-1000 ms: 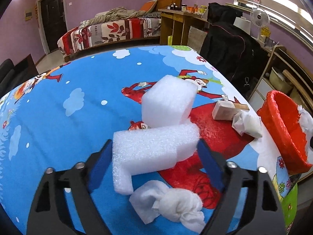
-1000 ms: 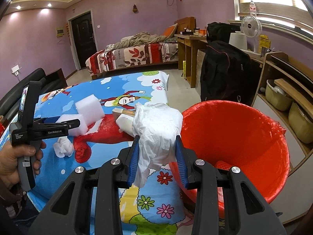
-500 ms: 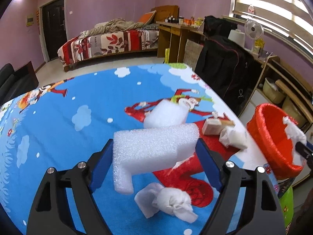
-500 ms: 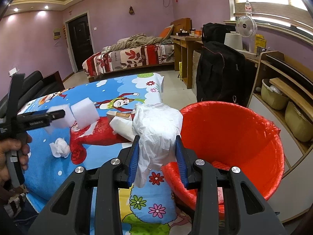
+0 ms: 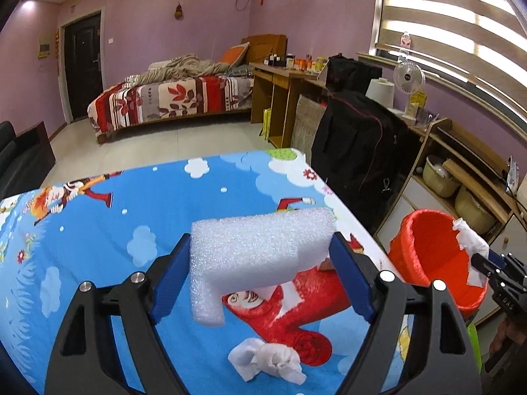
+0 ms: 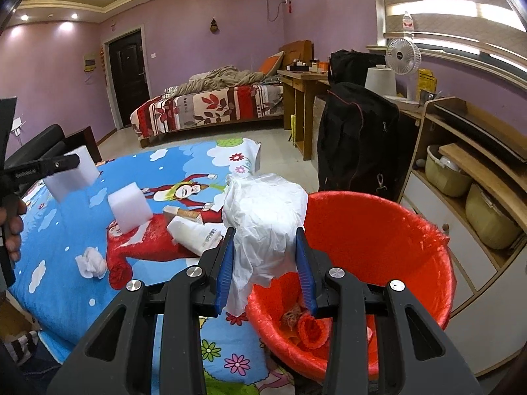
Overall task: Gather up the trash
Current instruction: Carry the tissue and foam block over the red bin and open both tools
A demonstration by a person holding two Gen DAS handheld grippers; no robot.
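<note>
Left wrist view: left claw clamps an L-shaped white foam piece between its blue pads, held above the cartoon-print surface; a crumpled tissue lies near, the red bin stands right. Right wrist view: right claw grips a crumpled white bag over the bin's near-left rim; a foam cube and carton rest left on the surface.
</note>
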